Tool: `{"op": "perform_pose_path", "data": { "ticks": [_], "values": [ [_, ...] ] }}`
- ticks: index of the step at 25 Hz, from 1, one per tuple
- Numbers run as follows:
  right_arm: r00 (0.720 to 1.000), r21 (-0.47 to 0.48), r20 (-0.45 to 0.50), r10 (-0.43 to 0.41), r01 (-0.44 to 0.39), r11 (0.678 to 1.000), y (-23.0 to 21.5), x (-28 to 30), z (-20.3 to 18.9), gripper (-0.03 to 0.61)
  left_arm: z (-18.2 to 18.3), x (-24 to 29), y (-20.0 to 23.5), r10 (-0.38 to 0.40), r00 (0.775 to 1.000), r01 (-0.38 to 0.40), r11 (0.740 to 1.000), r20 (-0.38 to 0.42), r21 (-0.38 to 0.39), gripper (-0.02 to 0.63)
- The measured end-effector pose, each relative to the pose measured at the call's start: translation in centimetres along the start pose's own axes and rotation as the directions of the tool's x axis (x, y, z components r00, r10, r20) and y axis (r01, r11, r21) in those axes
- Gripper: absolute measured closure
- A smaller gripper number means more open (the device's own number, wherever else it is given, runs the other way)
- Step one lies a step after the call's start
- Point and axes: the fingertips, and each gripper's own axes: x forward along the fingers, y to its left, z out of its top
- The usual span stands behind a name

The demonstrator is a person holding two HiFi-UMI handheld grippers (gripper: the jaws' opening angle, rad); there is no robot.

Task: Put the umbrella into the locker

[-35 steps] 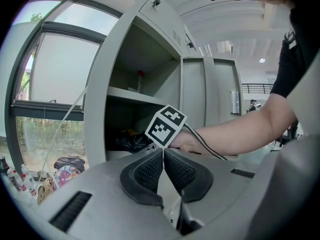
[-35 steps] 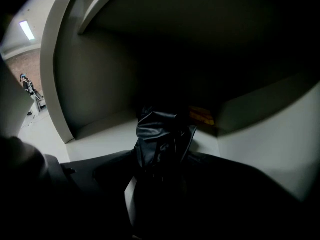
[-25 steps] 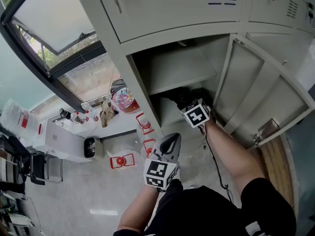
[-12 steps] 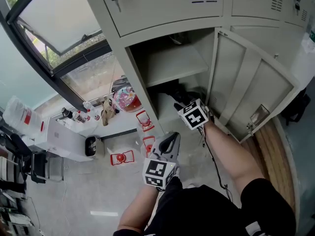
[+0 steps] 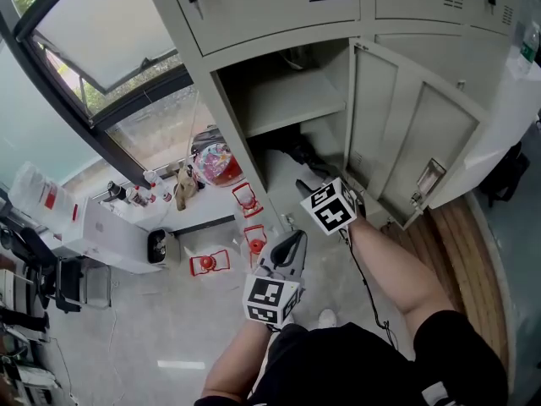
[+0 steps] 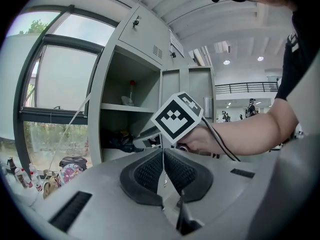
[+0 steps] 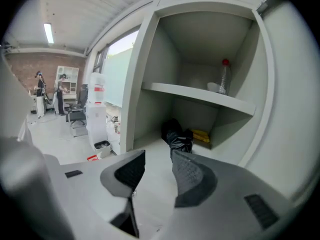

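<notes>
In the head view, the umbrella point(image 5: 292, 149) is a black, folded bundle. It lies deep in the lower compartment of the pale grey metal locker point(image 5: 254, 47), under the flat shelf point(image 5: 287, 100). The panelled door point(image 5: 397, 138) stands open. The right gripper point(image 5: 306, 186) points at that compartment, apart from the umbrella. The left gripper point(image 5: 289, 245) hangs lower, over the glossy floor point(image 5: 169, 311).

In the left gripper view, the left gripper point(image 6: 162, 154) has its ribbed black pads pressed together on nothing. The umbrella point(image 6: 117, 140) shows as dark, crumpled fabric.

In the right gripper view, the right gripper point(image 7: 157, 166) has its jaws partly apart. They have just been closing, and nothing is between them. The umbrella point(image 7: 177, 135) looks shiny and wrinkled, just beside a yellow object point(image 7: 201, 135). A clear, red-capped bottle point(image 7: 224, 79) stands on the shelf.
</notes>
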Motion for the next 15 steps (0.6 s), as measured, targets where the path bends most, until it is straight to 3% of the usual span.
{"op": "perform_pose_path", "data": {
  "ticks": [3, 6, 15],
  "values": [
    [1.000, 0.014, 0.024, -0.015, 0.015, 1.000, 0.5, -1.1, 0.2, 0.398, -0.4, -0.7, -0.3, 0.000, 1.000, 0.000, 1.000, -0.007, 0.008, 0.594],
    [0.998, 0.038, 0.044, -0.053, 0.052, 0.998, 0.8, -2.4, 0.3, 0.523, -0.7, -1.6, -0.4, 0.000, 1.000, 0.001, 1.000, -0.013, 0.005, 0.594],
    [0.995, 0.131, 0.083, -0.060, 0.049, 0.990, 5.4, -6.4, -0.1, 0.525, -1.4, -6.1, -0.6, -0.053, 0.998, 0.053, 0.998, -0.015, 0.015, 0.594]
  ]
}}
